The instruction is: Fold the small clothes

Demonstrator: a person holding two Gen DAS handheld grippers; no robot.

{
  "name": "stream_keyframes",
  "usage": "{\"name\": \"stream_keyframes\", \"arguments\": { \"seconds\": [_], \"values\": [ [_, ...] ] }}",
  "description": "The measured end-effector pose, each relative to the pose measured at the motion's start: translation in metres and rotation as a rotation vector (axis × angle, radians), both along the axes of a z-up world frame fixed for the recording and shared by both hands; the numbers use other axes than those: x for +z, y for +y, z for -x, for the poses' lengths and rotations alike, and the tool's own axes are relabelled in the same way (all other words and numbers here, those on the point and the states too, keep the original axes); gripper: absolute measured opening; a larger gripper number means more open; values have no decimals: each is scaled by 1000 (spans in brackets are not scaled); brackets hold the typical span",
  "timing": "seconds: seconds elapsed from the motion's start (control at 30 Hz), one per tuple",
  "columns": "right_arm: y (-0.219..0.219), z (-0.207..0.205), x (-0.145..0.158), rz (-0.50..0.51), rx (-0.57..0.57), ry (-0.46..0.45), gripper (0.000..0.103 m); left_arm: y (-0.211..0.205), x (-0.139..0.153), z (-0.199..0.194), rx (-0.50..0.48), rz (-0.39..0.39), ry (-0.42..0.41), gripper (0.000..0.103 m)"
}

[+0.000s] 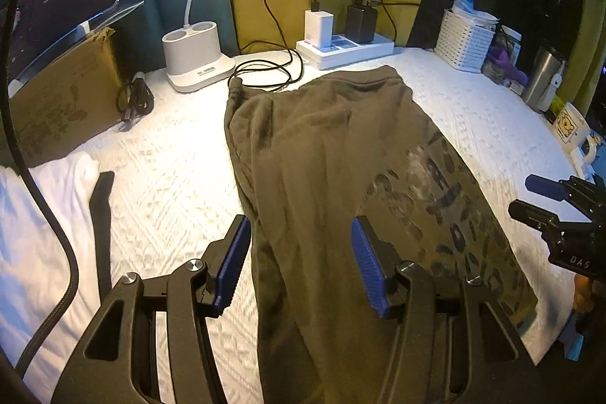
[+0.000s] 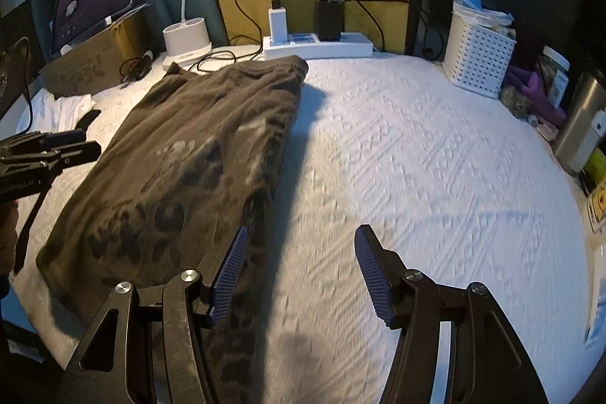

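Both tools stand with their blue pads apart and nothing gripped between them: the left tool [image 1: 301, 265] hangs over the near end of the olive-green garment [image 1: 341, 177], its left pad beside the garment's left edge and its right pad above the printed lettering, while the right tool [image 2: 301, 275] hangs over the garment's right edge, with only bare white bedspread [image 2: 435, 158] between most of its gap. That garment lies flat and lengthwise on the bed, running from 6 o'clock toward 12 o'clock in the left wrist view, its far end near the white power strip [image 1: 344, 50] with two chargers plugged in. In the same view a white lamp base [image 1: 195, 57] sits at 11 o'clock, a cardboard box [image 1: 64, 93] at 9 o'clock, white cloth [image 1: 34, 214] at 8 o'clock, a white perforated basket [image 1: 464, 42] at 1 o'clock, and a mug [image 1: 572, 133] at 3 o'clock
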State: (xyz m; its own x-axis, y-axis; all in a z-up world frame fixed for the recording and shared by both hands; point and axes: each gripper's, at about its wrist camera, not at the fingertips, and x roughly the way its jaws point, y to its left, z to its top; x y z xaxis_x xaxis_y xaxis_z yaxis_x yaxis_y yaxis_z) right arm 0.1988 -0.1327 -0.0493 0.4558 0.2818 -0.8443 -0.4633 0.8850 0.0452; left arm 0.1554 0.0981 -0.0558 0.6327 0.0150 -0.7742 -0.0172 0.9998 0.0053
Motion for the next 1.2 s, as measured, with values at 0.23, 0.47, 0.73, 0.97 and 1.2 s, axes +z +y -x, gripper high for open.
{"name": "stream_keyframes", "arguments": {
  "seconds": [0.23, 0.47, 0.73, 0.97, 1.2],
  "values": [
    [12, -40, -12, -23, -3, 3, 61, 11, -5, -29, 11, 30, -9, 55],
    [27, -84, -11, -58, 8, -21, 57, 25, -10, -58, 2, 66, -9, 55],
    [44, -146, -20, -91, 7, -3, 48, 39, -12, -85, 16, 62, -7, 55],
    [62, -175, -30, -102, 22, 39, 49, 57, -22, -102, 46, 66, 12, 55],
    [76, -191, -45, -132, 74, 126, 48, 68, -30, -116, 52, 73, 13, 55]
  ]
}}
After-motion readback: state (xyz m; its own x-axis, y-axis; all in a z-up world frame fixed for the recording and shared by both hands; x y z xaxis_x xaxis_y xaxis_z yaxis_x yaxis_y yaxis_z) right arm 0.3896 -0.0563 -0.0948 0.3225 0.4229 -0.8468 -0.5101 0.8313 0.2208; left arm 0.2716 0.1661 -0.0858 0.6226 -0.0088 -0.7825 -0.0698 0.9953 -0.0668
